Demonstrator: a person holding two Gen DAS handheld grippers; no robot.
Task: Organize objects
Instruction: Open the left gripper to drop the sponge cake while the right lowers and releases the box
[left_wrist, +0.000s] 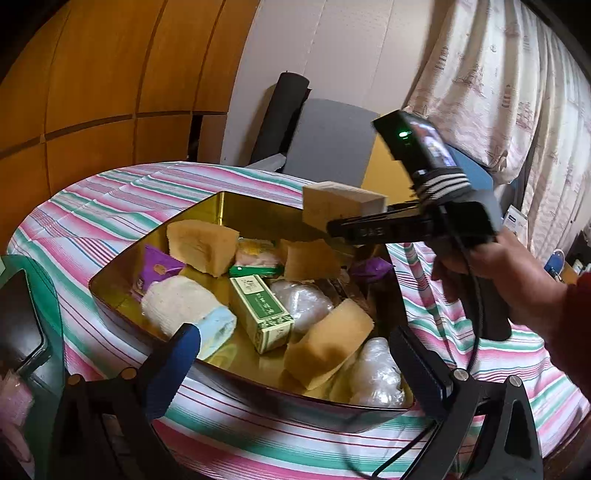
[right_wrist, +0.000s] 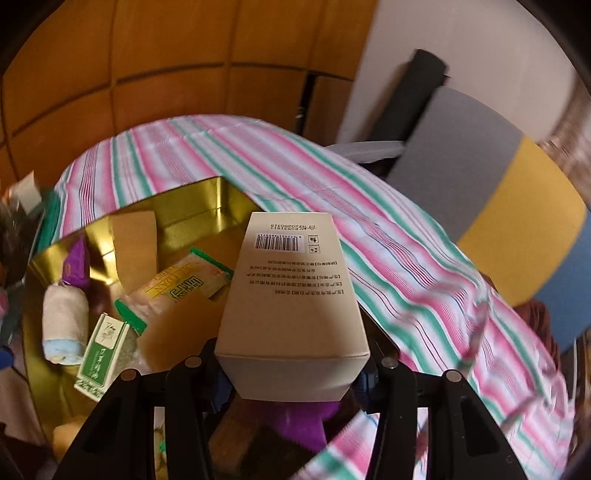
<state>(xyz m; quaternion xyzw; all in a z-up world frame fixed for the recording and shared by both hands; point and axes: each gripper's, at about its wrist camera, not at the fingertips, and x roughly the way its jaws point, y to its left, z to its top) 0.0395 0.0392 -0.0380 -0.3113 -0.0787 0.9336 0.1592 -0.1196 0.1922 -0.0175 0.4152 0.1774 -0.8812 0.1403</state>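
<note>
A gold tin box (left_wrist: 221, 206) sits on the striped tablecloth and holds yellow sponges (left_wrist: 203, 245), a green carton (left_wrist: 260, 312), a rolled cloth (left_wrist: 184, 306), purple packets and clear bags. My right gripper (left_wrist: 334, 225) is shut on a beige carton (left_wrist: 341, 206) and holds it above the tin's far right edge. In the right wrist view the beige carton (right_wrist: 295, 295) fills the middle, clamped between the jaws of my right gripper (right_wrist: 291, 369), with the tin (right_wrist: 192, 206) below left. My left gripper (left_wrist: 295, 365) is open and empty over the tin's near edge.
The round table with the striped cloth (left_wrist: 110, 195) stands before a wooden wall. A grey, yellow and blue panel (right_wrist: 480, 177) and a dark roll (left_wrist: 284, 110) stand behind it. A dark phone-like object (left_wrist: 22, 325) lies at the left. Curtains (left_wrist: 498, 74) hang at the right.
</note>
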